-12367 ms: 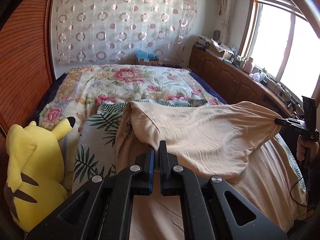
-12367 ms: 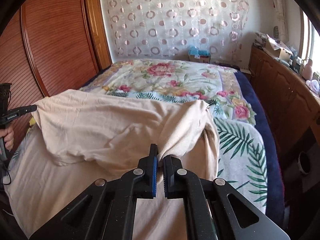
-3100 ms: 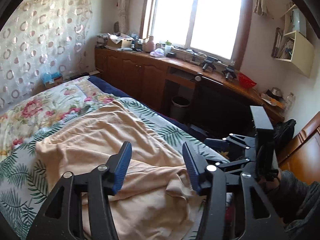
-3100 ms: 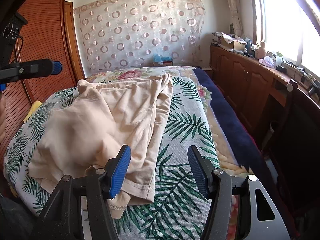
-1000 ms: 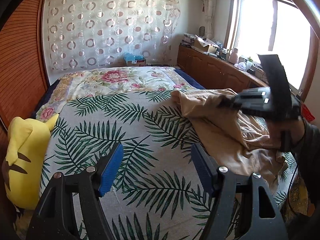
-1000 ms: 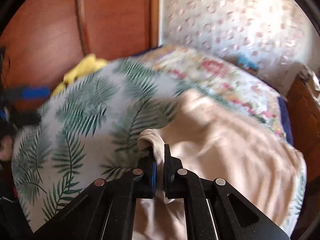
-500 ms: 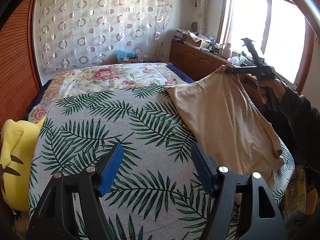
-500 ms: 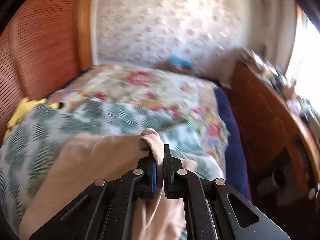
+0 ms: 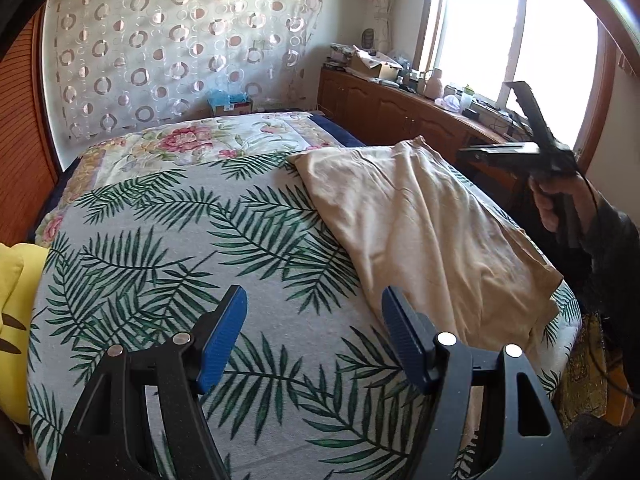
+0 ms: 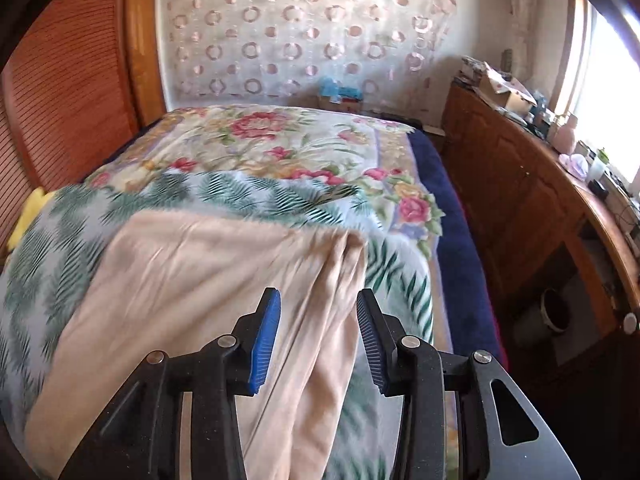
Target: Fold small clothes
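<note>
A beige garment (image 9: 424,224) lies spread on the right side of the bed, on the palm-leaf sheet (image 9: 160,248); its far corner sits near the bed's right edge. My left gripper (image 9: 314,332) is open and empty, low over the sheet, left of the garment's near end. In the right wrist view the garment (image 10: 192,280) lies below and ahead of my right gripper (image 10: 318,332), which is open and holds nothing, just above a ridge of folds. The right gripper also shows in the left wrist view (image 9: 516,152), held in a hand above the bed's right edge.
A yellow plush toy (image 9: 12,308) lies at the bed's left edge. A floral quilt (image 9: 192,144) covers the far end. Wooden cabinets (image 10: 520,184) with clutter run along the right wall under the window. A bin (image 10: 556,312) stands on the floor beside the bed.
My right gripper opened and let go of the garment's corner, which dropped flat onto the bed. The left gripper stayed open and barely moved.
</note>
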Available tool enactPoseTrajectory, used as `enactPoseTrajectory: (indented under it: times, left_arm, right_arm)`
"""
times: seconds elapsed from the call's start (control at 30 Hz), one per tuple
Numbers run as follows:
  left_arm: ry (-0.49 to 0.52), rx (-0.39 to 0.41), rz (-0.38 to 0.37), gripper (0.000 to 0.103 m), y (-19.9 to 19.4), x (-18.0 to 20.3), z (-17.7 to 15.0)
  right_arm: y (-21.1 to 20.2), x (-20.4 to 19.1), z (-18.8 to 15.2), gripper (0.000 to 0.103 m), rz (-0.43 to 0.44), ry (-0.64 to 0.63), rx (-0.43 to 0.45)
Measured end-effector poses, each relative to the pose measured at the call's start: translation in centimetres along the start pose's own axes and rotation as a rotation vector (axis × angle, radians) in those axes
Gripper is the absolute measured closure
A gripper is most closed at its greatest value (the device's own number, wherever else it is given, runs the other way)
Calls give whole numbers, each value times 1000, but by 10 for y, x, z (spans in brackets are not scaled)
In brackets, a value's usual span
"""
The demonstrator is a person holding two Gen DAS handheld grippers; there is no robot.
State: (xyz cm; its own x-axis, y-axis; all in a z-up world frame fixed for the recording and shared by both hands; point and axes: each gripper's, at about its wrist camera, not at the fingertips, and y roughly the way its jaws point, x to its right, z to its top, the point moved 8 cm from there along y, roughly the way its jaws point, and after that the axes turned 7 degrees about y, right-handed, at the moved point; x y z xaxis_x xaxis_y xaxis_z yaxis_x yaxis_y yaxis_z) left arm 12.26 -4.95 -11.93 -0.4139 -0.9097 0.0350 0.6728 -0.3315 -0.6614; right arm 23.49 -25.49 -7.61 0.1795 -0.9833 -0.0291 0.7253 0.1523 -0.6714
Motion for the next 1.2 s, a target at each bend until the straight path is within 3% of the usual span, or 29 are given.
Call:
enactPoseTrajectory:
  times: [0.37, 0.77, 0.93, 1.0, 1.2]
  left_arm:
    - [36, -28, -51, 32, 17, 37, -4]
    - [68, -57, -72, 32, 23, 56, -11]
    - [74, -68, -76, 32, 24, 59, -13]
    - [78, -68, -78, 32, 23, 61, -13]
    - [74, -76, -91, 32, 22, 65, -16]
  right_arm:
    - [-96, 15, -109, 62, 86, 53, -39]
    - [-125, 27, -131, 62, 137, 120, -103]
    - [-133, 18, -140, 95, 192, 79, -103]
    - [-143, 22, -144, 100, 181, 56, -92]
    - [-156, 43, -159, 100, 150, 65, -97]
